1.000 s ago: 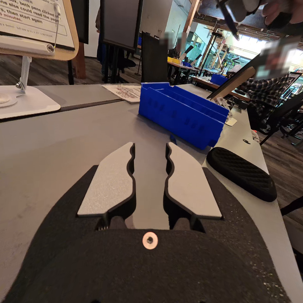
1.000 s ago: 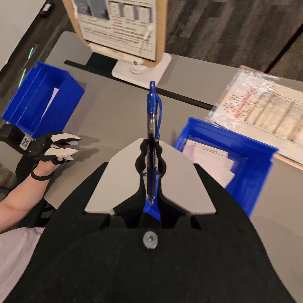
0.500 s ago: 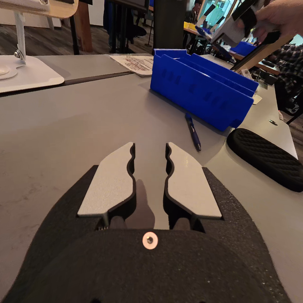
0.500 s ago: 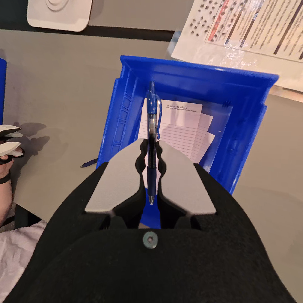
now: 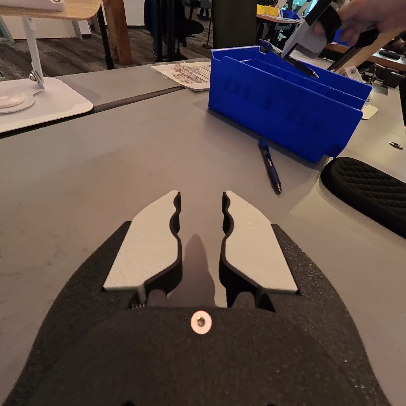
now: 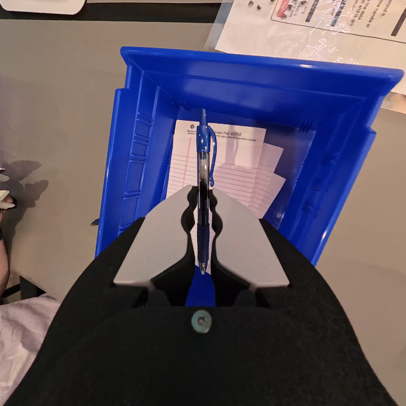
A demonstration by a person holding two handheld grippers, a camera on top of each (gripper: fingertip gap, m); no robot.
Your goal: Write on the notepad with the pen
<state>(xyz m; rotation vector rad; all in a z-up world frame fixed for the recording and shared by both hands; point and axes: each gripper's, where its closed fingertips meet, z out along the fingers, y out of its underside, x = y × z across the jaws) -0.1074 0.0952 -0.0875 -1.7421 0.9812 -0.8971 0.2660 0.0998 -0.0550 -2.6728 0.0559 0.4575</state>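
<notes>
My right gripper (image 6: 202,189) is shut on a blue click pen (image 6: 203,175) and holds it above a blue bin (image 6: 263,70). The pen's tip points back toward the camera and its clip end points forward. A white lined notepad (image 6: 237,175) lies flat in the bin, with loose sheets beside it. In the left wrist view the right gripper (image 5: 287,53) hangs over the bin (image 5: 285,114) with the pen (image 5: 294,63) slanted down. My left gripper (image 5: 201,193) is open and empty, low over the grey table.
A second blue pen (image 5: 269,164) lies on the table beside the bin. A black wrist rest (image 5: 369,193) sits at the right edge. A white stand base (image 5: 33,103) is far left. A laminated sheet (image 6: 318,22) lies behind the bin. There is about 40 cm between the tips of the two grippers.
My right gripper has swung over the bin and come down toward the notepad, still holding the pen. My left gripper has shifted a little, bringing the second pen into view.
</notes>
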